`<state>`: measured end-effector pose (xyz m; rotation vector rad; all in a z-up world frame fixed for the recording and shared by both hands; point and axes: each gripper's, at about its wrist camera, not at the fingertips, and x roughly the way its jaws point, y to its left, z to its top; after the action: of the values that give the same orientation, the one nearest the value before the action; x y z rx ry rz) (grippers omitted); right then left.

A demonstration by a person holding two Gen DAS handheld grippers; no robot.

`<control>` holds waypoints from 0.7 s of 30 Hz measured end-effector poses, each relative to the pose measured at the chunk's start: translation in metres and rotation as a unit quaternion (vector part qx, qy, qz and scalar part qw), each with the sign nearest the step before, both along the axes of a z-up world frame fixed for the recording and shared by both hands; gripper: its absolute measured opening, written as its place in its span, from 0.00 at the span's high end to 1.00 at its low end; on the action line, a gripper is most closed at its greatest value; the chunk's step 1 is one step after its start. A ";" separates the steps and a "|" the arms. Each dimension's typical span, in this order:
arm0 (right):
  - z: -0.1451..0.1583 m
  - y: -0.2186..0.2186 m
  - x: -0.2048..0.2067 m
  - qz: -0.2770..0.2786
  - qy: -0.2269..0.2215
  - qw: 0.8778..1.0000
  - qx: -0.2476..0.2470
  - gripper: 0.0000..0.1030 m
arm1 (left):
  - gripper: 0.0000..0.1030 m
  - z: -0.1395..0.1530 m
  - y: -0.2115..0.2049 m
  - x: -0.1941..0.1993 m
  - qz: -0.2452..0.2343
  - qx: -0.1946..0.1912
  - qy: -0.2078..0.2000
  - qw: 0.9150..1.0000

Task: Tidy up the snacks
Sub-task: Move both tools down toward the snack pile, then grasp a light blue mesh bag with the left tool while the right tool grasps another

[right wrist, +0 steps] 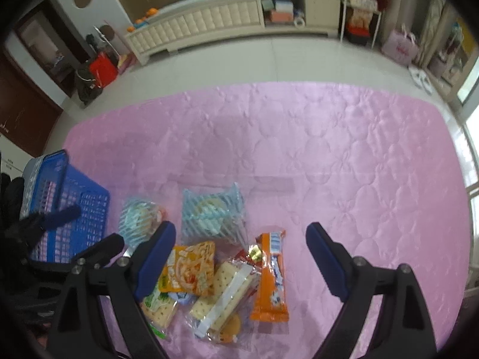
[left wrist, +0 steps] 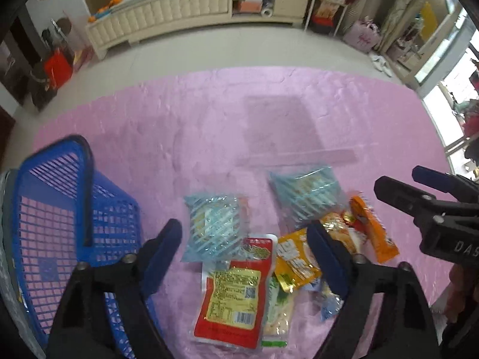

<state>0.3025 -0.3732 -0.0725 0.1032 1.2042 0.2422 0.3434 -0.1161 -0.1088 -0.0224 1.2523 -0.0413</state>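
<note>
A pile of snack packets lies on a pink quilted cloth [left wrist: 209,125]. In the left wrist view my left gripper [left wrist: 244,236] is open and empty above a red packet [left wrist: 233,293], a yellow packet [left wrist: 295,264] and two blue striped packets [left wrist: 214,224] [left wrist: 305,194]. A blue basket [left wrist: 63,224] stands at the left. My right gripper [right wrist: 241,237] is open and empty above a cracker packet [right wrist: 224,293], an orange bar [right wrist: 271,275] and a yellow packet [right wrist: 190,269]. It also shows at the right of the left wrist view [left wrist: 395,184].
The blue basket [right wrist: 74,212] appears empty and sits at the cloth's left edge. A clear flat bag [left wrist: 287,131] lies behind the snacks. A cream cabinet [left wrist: 191,9] stands across the grey floor.
</note>
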 end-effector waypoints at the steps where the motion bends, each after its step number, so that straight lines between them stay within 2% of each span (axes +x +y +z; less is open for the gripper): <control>1: -0.005 0.002 0.003 0.003 0.009 1.000 0.002 0.11 | 0.25 -0.003 0.002 0.004 0.003 -0.001 0.008 1.000; 6: -0.024 0.009 0.013 0.016 0.031 0.999 0.013 0.11 | 0.30 -0.027 0.011 0.014 0.018 -0.016 0.047 0.999; 8: -0.028 0.013 0.014 0.019 0.034 0.999 0.013 0.11 | 0.36 -0.031 0.019 0.017 0.028 -0.012 0.052 0.998; 17: -0.041 0.033 0.028 0.043 0.038 0.998 -0.014 0.11 | 0.36 -0.040 0.028 0.020 0.051 -0.013 0.066 0.996; 21: -0.055 0.045 0.038 0.042 0.049 0.997 -0.043 0.11 | 0.36 -0.046 0.030 0.026 0.064 -0.012 0.074 0.995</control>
<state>0.3408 -0.3278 -0.1271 -0.0121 1.3159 0.2613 0.3698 -0.0862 -0.1550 -0.1286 1.3969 0.0578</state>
